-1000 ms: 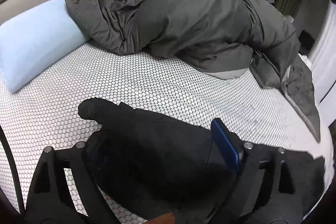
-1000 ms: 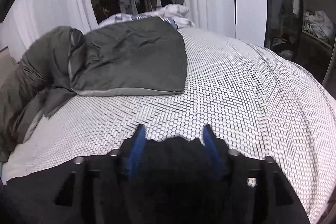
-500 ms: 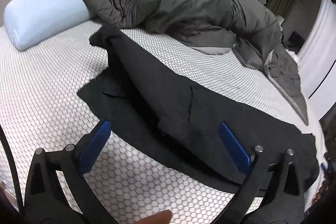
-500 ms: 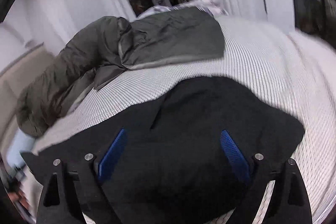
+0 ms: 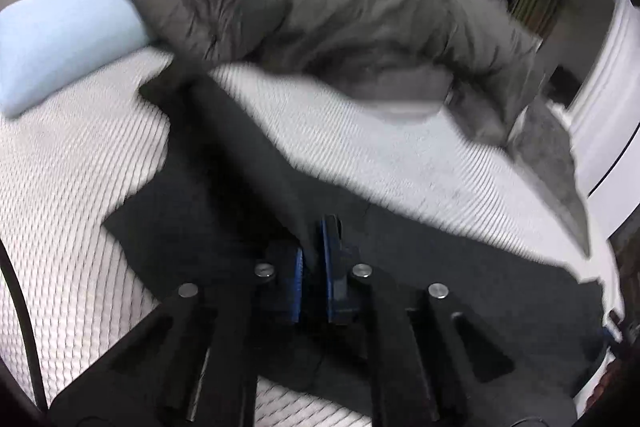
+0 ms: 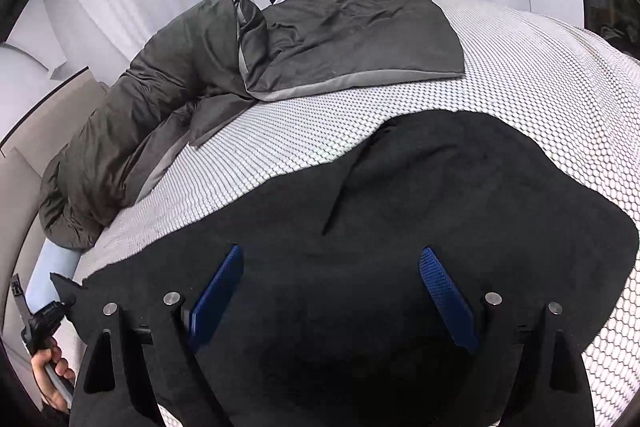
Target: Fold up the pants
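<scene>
Black pants (image 5: 224,187) lie spread across the white honeycomb-patterned bed (image 5: 60,207). In the left wrist view, which is blurred, my left gripper (image 5: 314,245) is low over the pants. Its blue pads (image 5: 297,279) are nearly together, pinching a raised ridge of the black cloth. In the right wrist view the wide end of the pants (image 6: 440,187) fills the foreground. My right gripper (image 6: 331,253) hovers just above it, open, with its blue pads (image 6: 448,295) far apart and pressing on nothing.
A rumpled grey duvet (image 5: 340,7) lies along the far side of the bed, its flat end (image 6: 340,39) beyond the pants. A pale blue pillow (image 5: 60,39) sits at the far left. A hand (image 6: 52,375) shows at lower left in the right wrist view.
The pants went from bunched at both grippers to laid out flat. My left gripper moved in low and closed from wide open onto a fold. My right gripper opened wider and dipped toward the cloth.
</scene>
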`<state>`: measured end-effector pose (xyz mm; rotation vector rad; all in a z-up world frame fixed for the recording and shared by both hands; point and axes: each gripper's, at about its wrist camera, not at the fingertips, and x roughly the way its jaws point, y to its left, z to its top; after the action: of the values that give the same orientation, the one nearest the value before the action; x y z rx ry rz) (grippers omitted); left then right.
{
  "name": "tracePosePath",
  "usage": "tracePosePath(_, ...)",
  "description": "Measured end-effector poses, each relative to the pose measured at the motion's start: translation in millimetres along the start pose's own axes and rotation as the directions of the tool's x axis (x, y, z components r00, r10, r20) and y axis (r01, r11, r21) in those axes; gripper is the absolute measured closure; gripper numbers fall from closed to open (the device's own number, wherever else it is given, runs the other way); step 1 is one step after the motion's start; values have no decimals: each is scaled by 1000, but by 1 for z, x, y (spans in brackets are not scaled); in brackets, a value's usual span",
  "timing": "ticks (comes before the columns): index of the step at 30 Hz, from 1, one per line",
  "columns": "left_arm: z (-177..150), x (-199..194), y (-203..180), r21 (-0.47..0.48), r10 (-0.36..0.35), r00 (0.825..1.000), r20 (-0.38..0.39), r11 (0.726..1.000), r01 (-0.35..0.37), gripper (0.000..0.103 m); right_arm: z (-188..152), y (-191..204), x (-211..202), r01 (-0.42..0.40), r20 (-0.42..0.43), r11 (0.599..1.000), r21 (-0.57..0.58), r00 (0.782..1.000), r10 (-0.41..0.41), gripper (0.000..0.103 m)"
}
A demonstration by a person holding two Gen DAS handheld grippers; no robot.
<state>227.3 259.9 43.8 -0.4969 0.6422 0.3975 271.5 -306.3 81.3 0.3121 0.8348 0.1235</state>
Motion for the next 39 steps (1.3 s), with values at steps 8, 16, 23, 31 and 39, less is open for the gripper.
tracePosePath(8, 61, 76, -54, 97, 128, 981, -144, 989, -115, 97, 4, 11, 1, 21, 22, 999, -40, 1000, -20, 11)
tracePosePath(16, 33, 6, -9, -35, 5, 999, -50, 999, -7, 9, 1, 4, -3, 9, 12, 999, -45, 1000, -9, 11)
tracePosePath(23, -27, -27, 52, -129, 17, 993, -116, 991, -32, 17, -17, 4, -15, -47, -12, 998, -41, 999, 46, 11)
tracePosePath(31, -52, 11, 99, -237, 26, 985, -171, 969, -67, 49, -32, -4, -19, -38, -55, 997, -67, 998, 34, 11)
tracePosePath(39, -46, -1, 94, -182, 111, 990, -87, 975, -125, 103, -26, -19, -17, -3, -50, 999, -49, 999, 1, 11)
